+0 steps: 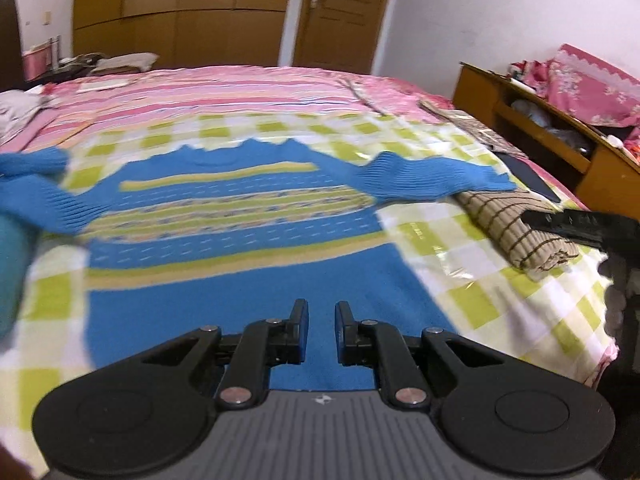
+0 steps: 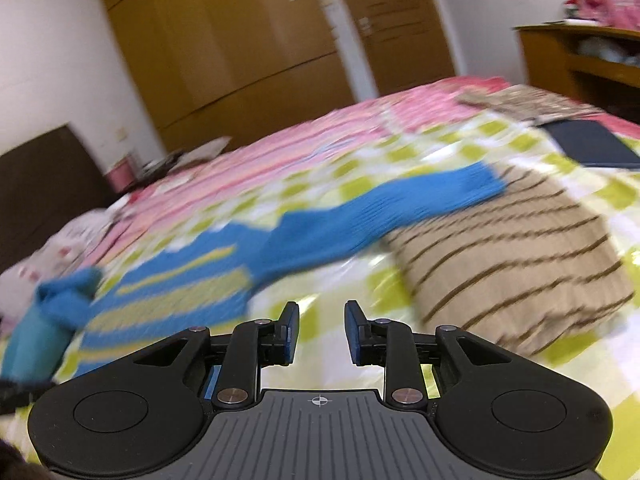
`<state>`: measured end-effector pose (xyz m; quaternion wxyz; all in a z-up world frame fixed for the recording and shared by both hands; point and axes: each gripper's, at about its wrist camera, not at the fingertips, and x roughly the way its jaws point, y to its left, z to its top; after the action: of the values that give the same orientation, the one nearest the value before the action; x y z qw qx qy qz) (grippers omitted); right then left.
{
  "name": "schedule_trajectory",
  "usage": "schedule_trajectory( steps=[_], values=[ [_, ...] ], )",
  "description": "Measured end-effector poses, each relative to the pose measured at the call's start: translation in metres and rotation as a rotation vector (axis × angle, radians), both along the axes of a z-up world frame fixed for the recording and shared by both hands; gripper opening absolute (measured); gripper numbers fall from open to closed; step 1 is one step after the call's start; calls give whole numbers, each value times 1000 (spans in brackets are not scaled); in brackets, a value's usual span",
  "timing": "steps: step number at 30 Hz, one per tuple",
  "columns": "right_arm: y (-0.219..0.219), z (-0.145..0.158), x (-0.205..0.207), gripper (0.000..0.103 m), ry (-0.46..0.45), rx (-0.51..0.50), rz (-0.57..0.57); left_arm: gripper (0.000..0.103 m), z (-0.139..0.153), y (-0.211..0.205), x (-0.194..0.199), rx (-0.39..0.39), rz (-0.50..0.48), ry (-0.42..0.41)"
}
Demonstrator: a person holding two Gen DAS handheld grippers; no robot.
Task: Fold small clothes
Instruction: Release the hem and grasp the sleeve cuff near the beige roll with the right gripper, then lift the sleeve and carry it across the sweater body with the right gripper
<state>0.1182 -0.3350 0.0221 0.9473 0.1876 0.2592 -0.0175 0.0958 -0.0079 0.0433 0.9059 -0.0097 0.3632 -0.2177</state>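
Note:
A blue knit sweater [image 1: 240,240] with yellow-green stripes lies spread face up on the green-and-white checked sheet [image 1: 492,292]. Its right sleeve [image 2: 380,208] rests across a folded beige garment with brown stripes [image 2: 520,248]. My left gripper [image 1: 322,320] hovers over the sweater's lower body with its jaws nearly together. No pinched cloth shows between them. My right gripper [image 2: 322,328] is open and empty over bare sheet, to the right of the sweater [image 2: 172,288]. One of its black fingers [image 1: 560,220] shows beside the beige garment [image 1: 516,232].
Pink striped bedding [image 1: 240,88] covers the far half of the bed. A dark flat device [image 2: 592,148] lies at the right, near a wooden shelf unit [image 1: 560,136]. A blurred teal shape [image 1: 12,264] sits at the left edge. Wardrobe doors stand behind.

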Motion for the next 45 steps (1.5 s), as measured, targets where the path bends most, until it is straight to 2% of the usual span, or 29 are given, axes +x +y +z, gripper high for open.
schedule_trajectory(
  steps=[5,9,12,16,23,25,26,27,28,32,35,40,45],
  values=[
    [-42,-2,28,27,-14,30,-162,19,-7,-32,10,41,-48,-41],
    [-83,-16,61,32,14,122,-277,21,-12,-44,16,64,-51,-75],
    [-106,-28,81,33,37,198,-342,25,-16,-46,18,85,-43,-107],
    [-121,-39,98,36,35,269,-387,27,-26,-41,26,67,-28,-75],
    [-121,-47,128,37,52,260,-440,28,-42,-26,30,54,6,-27],
    [-119,-47,132,35,50,247,-448,29,-45,-21,29,50,15,-21],
    [-118,-46,133,30,48,249,-451,29,-46,-18,28,49,18,-20],
    [-117,-45,133,18,46,260,-449,29,-47,-16,27,48,21,-20],
    [-116,-43,131,12,37,284,-438,29,-48,-12,26,47,24,-19],
    [-94,-24,130,9,-9,264,-378,29,-49,2,26,37,44,-22],
    [-63,-3,136,9,-48,251,-285,30,-49,15,25,18,64,-30],
    [16,30,156,8,-78,219,-73,33,-48,37,26,2,83,-49],
    [106,40,177,8,-58,174,114,35,-47,57,26,-13,93,-79]
  ],
)
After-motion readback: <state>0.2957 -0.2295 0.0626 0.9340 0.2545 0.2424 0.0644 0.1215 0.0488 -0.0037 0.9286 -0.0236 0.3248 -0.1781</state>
